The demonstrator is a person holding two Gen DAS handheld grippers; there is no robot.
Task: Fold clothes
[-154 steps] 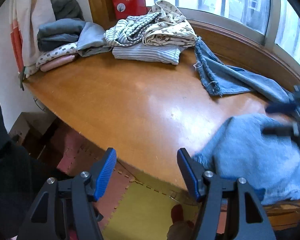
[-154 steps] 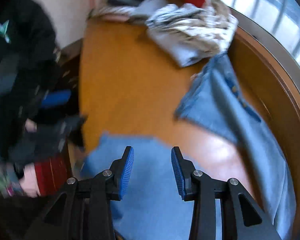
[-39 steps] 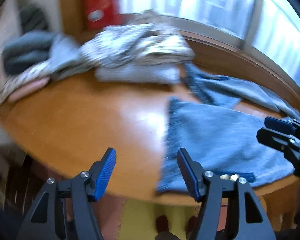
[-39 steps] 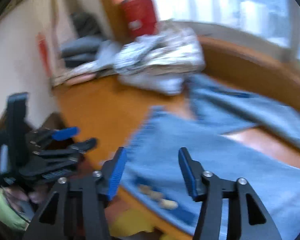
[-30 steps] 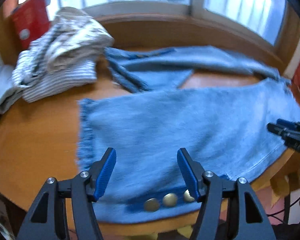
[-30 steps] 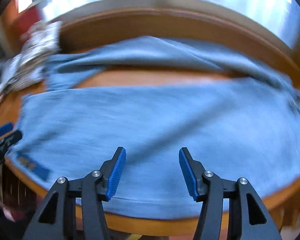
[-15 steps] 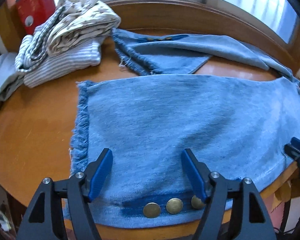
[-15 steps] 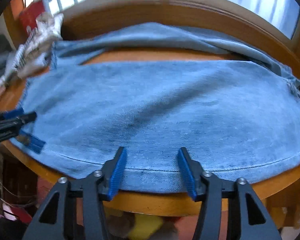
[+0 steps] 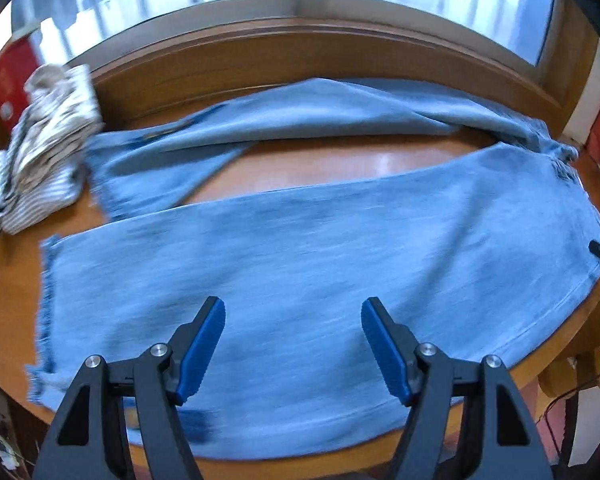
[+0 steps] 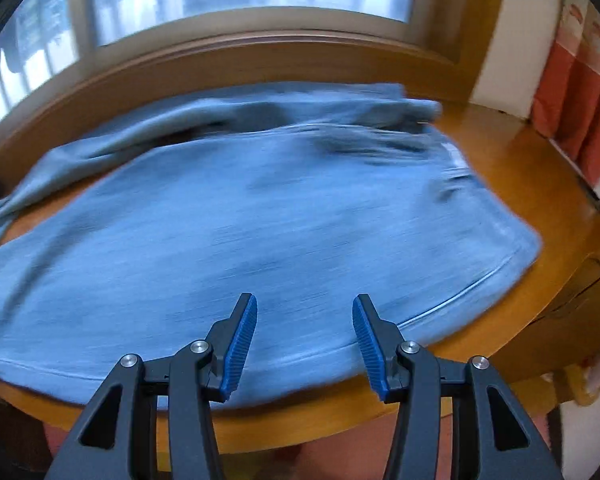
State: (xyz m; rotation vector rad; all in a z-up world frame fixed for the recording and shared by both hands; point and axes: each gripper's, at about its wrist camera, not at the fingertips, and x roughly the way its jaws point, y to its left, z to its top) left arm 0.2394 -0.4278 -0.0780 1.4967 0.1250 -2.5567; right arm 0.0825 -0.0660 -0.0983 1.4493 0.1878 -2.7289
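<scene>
The left gripper point(image 9: 293, 344) hangs wide and empty over the jeans point(image 9: 300, 264); these lie spread on the table point(image 9: 340, 160), frayed hems leftward beside a folded stack point(image 9: 44, 140), waist rightward; the right gripper point(image 10: 304, 340) gapes empty above the near seam; denim looks heavy, limp, unslippery; I judge hems and waistband the firmest holds.

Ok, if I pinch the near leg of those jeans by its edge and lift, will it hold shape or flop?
Likely flop: the jeans lie limp, the far leg rumpled against the window ledge. Probably heavyish, being thick denim with a stitched seam. The near edge overhangs the smooth table, so it may slide when tugged. Both hand-held grippers, left and right, are open above it.
</scene>
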